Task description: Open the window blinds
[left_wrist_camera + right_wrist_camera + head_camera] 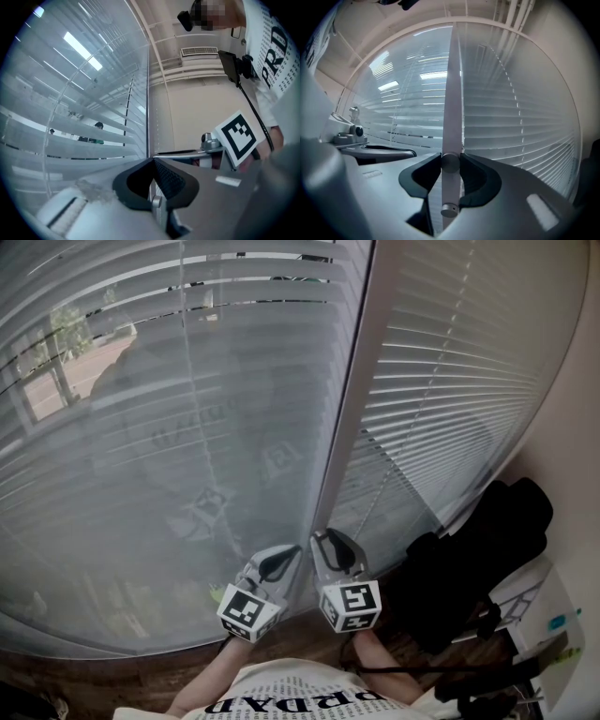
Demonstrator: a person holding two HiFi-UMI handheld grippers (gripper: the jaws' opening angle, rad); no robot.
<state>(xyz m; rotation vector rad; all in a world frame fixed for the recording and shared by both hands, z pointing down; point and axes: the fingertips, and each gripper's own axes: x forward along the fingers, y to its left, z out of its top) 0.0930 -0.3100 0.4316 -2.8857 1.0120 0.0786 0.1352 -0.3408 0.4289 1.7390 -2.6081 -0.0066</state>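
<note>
Head view: white rod (345,381) ran off frame at 12 o'clock, top end unseen. Dark bulky object (478,559) at 4 o'clock was too shadowed to identify. Shirt print (281,701) was cut off at 6 o'clock.
Left gripper view: small figures (96,126) beyond the slats (70,136) were too small to resolve.
Right gripper view: rod's lower end was lost behind the right claw (451,161).

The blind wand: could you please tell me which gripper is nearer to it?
Right. The right gripper has its jaws closed on the wand; the left gripper sits just left of it, jaws together.
</note>
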